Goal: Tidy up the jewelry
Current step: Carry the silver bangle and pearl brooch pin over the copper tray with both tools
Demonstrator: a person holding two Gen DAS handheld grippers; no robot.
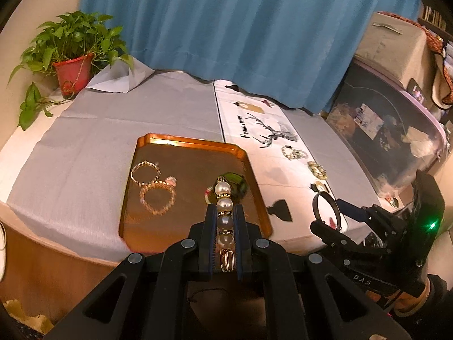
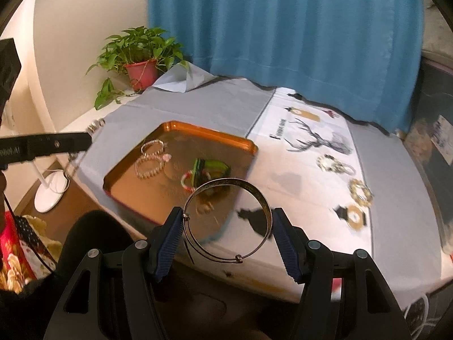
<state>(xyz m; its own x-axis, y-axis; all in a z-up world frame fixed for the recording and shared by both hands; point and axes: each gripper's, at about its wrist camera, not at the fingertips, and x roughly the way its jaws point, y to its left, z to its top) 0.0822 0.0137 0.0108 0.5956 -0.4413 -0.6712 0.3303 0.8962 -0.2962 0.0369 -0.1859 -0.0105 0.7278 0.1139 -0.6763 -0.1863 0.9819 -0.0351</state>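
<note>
Two jaws, each clamped on one piece: left gripper [image 1: 224, 212] on pearl clip [image 1: 225, 206], right gripper [image 2: 228, 226] on bangle [image 2: 266, 206]; perhaps four bracelets in tray [image 1: 181, 141].

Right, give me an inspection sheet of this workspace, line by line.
Surface: grey cloth and a white deer-print mat over the table.
Job's things: orange tray holding bracelets; more jewelry loose on the mat.
Clutter: nothing seen.
Grippers: left gripper shut on a pearl hair clip; right gripper shut on a metal bangle.
Cables: nothing seen.
Surroundings: blue curtain, potted plant.
</note>
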